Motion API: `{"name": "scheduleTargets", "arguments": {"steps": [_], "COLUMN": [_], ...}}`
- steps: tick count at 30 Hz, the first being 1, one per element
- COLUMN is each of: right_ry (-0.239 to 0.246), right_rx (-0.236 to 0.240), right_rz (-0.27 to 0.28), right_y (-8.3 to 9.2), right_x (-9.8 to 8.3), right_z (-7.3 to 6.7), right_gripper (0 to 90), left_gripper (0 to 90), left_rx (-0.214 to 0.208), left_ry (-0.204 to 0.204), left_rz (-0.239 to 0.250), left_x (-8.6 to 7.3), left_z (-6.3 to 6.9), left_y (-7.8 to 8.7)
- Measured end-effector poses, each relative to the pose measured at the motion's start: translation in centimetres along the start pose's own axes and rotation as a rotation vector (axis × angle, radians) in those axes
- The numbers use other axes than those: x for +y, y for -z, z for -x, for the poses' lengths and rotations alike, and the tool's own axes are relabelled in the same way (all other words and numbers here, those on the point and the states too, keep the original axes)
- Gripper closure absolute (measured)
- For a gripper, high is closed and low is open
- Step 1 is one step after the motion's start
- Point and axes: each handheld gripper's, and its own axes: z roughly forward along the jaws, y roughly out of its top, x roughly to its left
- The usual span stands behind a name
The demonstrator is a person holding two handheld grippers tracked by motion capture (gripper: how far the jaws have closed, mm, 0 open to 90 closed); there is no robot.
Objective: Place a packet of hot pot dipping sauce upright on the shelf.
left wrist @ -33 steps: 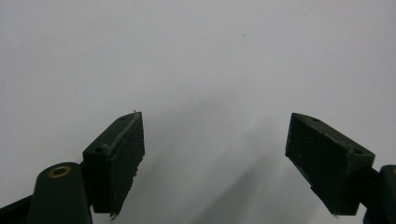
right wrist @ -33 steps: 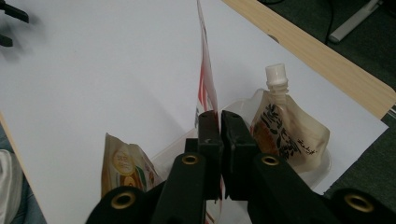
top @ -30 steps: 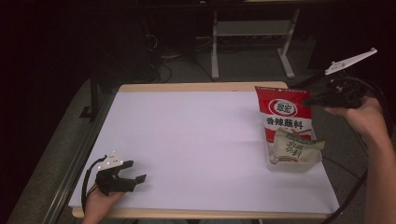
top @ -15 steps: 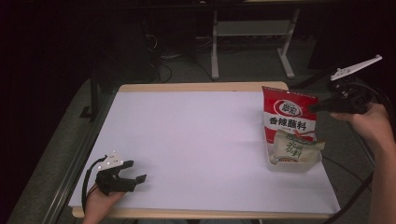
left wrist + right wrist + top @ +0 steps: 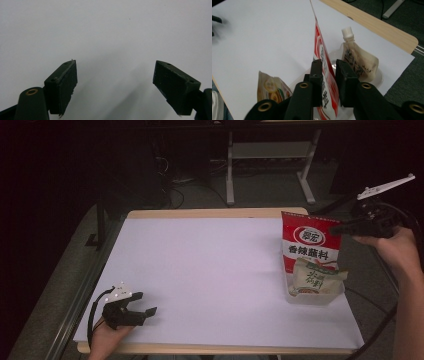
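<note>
A red snack bag (image 5: 310,245) stands upright in a clear container (image 5: 312,299) at the table's right side. My right gripper (image 5: 336,229) reaches in from the right at the bag's upper right corner. In the right gripper view the bag (image 5: 322,50) runs edge-on between the jaws of my right gripper (image 5: 328,62). The jaws have just been opening and stand slightly apart around it. My left gripper (image 5: 145,303) rests at the front left of the white sheet. Its jaws are wide apart, with bare sheet between them in the left gripper view (image 5: 115,72).
A beige packet with green print (image 5: 317,277) leans in front of the red bag; in the right gripper view it shows at the lower left (image 5: 270,87). A spouted beige pouch (image 5: 358,60) stands behind the bag. The wooden table edge (image 5: 210,213) runs along the far side.
The right gripper and the red bag's top have shifted a little to the right. The left gripper has not moved.
</note>
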Motion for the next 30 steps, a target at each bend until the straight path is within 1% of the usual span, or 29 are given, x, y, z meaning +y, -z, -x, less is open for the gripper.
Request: {"name": "scheduleTargets", "arguments": {"steps": [2,8,9,10,11,13,16,21,23,24,28,29,30], "right_ry": [0.004,0.013,0.025,0.032,0.032,0.045,0.058,0.088,0.101,0.101,0.118,0.121,0.121], "right_rx": [-0.006,-0.017,-0.023,-0.02,-0.02,-0.015,0.001,0.026,0.05,0.05,0.075,0.087,0.087], "right_rz": [0.009,0.046,0.047,0.048,0.048,0.054,0.068,0.071,0.078,0.078,0.081,0.08,0.08], "right_y": [0.2,0.6,0.6,0.6,0.6,0.4,0.0,-1.1,-1.8,-1.8,-2.8,-3.2,-3.2], "right_x": [0.5,2.3,3.0,3.3,3.3,3.9,4.7,6.0,6.6,6.6,7.2,7.4,7.4], "right_z": [-0.2,-0.9,-1.2,-1.4,-1.4,-1.8,-2.4,-3.6,-4.3,-4.3,-5.1,-5.5,-5.5], "right_gripper": [72.4,68.1,66.6,66.3,66.3,64.7,62.5,58.5,56.5,56.5,54.5,54.5,54.5], "left_gripper": [19.4,19.4,19.3,19.3,19.3,19.3,19.0,18.8,18.7,18.7,18.7,18.7,18.7], "left_rx": [-0.001,-0.005,-0.005,-0.005,-0.005,-0.006,-0.006,-0.008,-0.008,-0.009,-0.009,-0.01,-0.01], "left_ry": [0.007,0.008,0.008,0.007,0.007,0.006,0.005,-0.001,-0.006,-0.002,0.0,-0.001,-0.001], "left_rz": [0.004,0.005,0.006,0.005,0.005,0.005,0.002,0.003,0.004,0.007,0.008,0.008,0.009], "left_x": [0.0,0.0,0.0,0.0,0.0,0.0,0.0,0.0,0.1,0.0,0.0,0.0,0.0], "left_z": [0.0,0.0,0.0,0.0,0.0,0.0,0.0,0.0,0.0,0.0,0.1,0.1,0.1], "left_y": [0.0,0.0,0.0,0.0,0.0,0.0,0.0,0.0,0.0,0.0,0.1,0.1,0.1]}}
